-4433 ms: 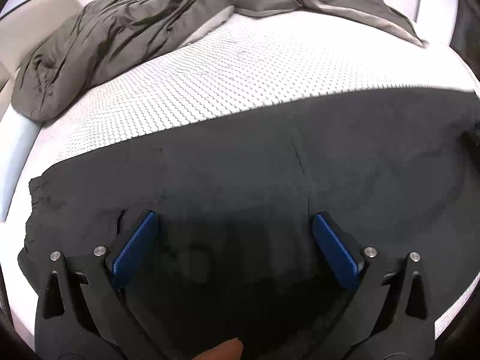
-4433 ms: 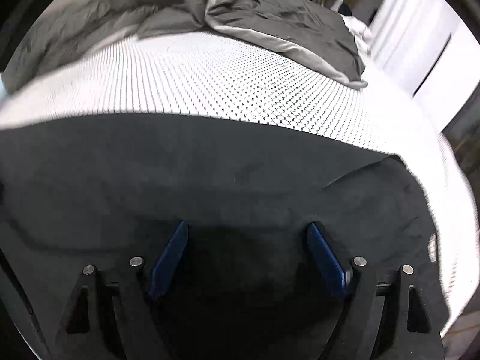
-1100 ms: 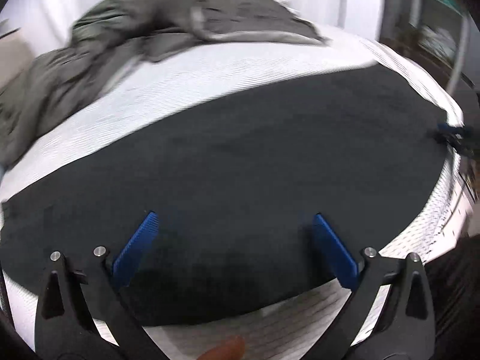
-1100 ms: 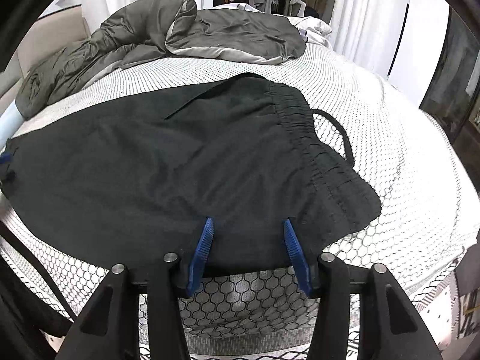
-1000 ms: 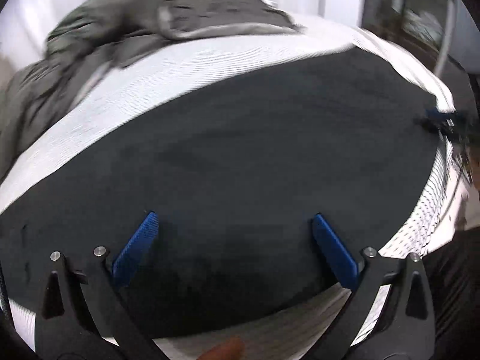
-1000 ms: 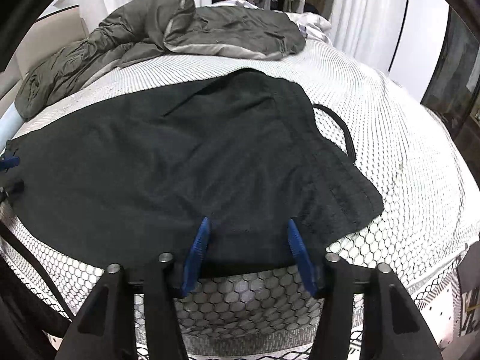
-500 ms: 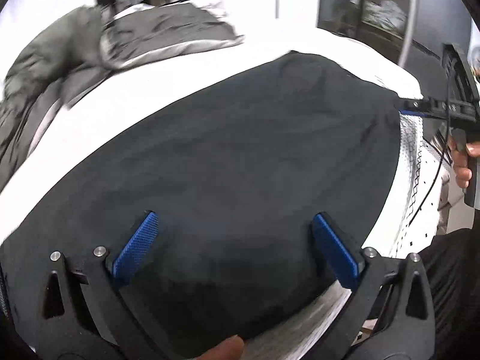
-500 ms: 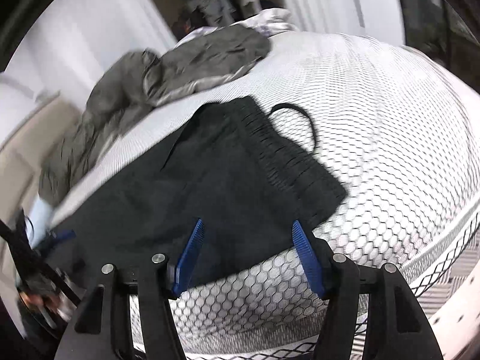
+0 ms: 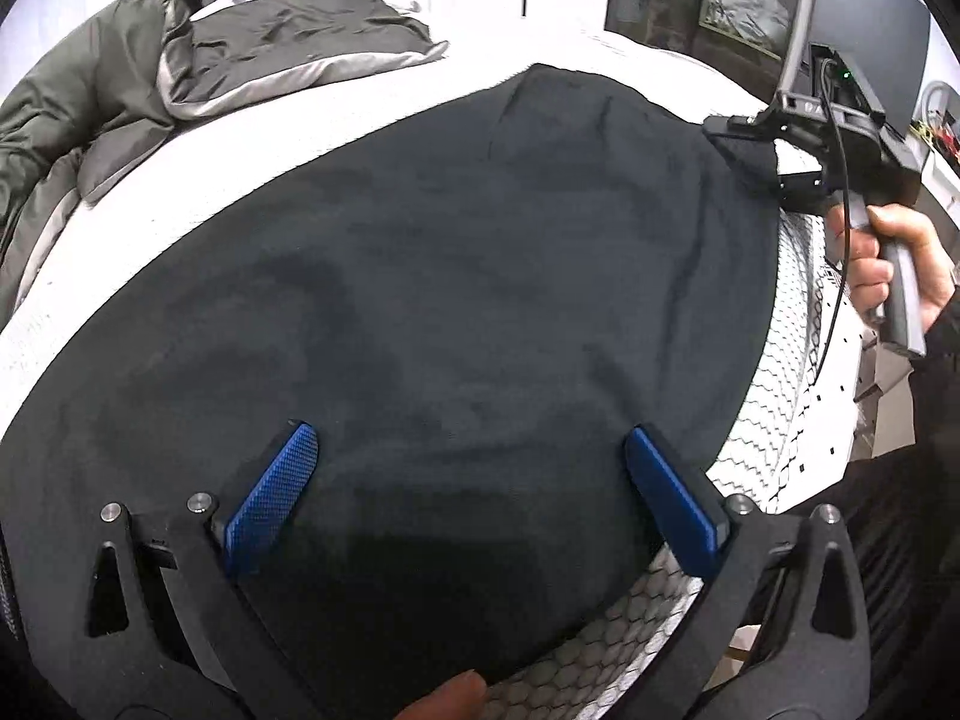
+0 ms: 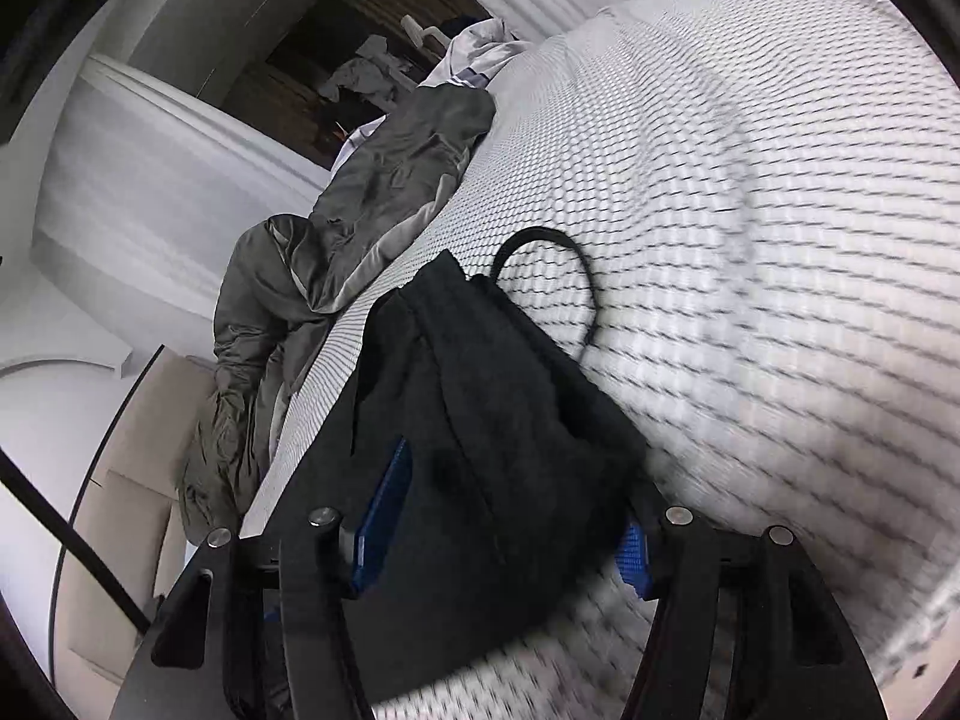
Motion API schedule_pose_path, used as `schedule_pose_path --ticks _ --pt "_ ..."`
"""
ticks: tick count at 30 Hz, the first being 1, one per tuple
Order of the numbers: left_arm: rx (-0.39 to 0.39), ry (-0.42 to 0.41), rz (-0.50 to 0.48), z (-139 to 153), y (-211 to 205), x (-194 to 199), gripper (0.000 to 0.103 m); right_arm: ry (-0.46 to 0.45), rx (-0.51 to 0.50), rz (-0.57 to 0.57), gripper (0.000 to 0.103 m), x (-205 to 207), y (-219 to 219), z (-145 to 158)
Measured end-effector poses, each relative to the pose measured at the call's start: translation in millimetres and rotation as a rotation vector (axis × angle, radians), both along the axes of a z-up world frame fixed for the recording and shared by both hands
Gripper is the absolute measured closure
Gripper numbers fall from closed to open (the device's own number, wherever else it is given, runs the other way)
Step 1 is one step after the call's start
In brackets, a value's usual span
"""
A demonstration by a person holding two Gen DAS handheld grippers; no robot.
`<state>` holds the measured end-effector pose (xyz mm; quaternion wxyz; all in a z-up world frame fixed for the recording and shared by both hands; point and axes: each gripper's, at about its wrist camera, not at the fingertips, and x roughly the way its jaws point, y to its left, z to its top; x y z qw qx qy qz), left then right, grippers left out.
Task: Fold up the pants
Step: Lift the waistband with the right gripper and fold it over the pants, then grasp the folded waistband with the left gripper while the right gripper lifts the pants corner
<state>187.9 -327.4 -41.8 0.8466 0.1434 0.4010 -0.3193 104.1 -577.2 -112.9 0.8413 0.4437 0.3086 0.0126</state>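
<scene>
I see the pants (image 9: 450, 300) spread dark across the bed (image 10: 750, 180), waistband end toward my right. My left gripper (image 9: 474, 492) hovers over the near hem, tongs wide apart, nothing held. My right gripper (image 10: 504, 516) has waistband fabric bunched between its pads, apparently clamped on it, to carry that end over for a fold.

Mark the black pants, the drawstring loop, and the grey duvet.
black pants (image 9: 480, 276): left wrist view, middle of the spread fabric.
drawstring loop (image 10: 577, 258): right wrist view, top of the cord's arc.
grey duvet (image 9: 288, 42): left wrist view, dark upper face.
</scene>
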Motion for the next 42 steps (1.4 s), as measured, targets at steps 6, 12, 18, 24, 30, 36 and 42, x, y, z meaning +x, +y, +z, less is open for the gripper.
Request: schedule_pose_path --ticks 6,12,18,24,30,36,42 --pt "-0.051 -0.019 0.085 18.3 44.0 1.9 0.001 -0.060 -0.090 -0.022 0.086 11.9 18.9 16.5" --pt "-0.112 -0.030 0.297 28.1 138.7 28.9 0.001 -0.242 -0.249 0.073 0.088 16.8 83.5 93.8" --pt "-0.171 -0.043 0.553 27.6 265.2 48.1 0.001 -0.413 -0.371 0.408 0.088 64.5 233.4 156.4" --pt "-0.286 -0.067 0.801 18.9 384.7 45.0 0.001 -0.455 -0.399 0.798 0.061 115.2 399.1 151.2" --pt "-0.285 -0.027 0.721 11.2 385.5 45.5 0.001 -0.192 -0.646 1.068 0.036 119.3 469.0 76.5" --pt "-0.086 -0.029 0.392 -2.1 287.3 34.4 0.001 -0.137 -0.717 0.810 0.035 97.1 384.8 74.4" --pt "-0.032 0.068 0.371 -15.4 286.5 44.6 0.001 0.016 -0.796 0.692 0.064 61.4 308.6 31.8"
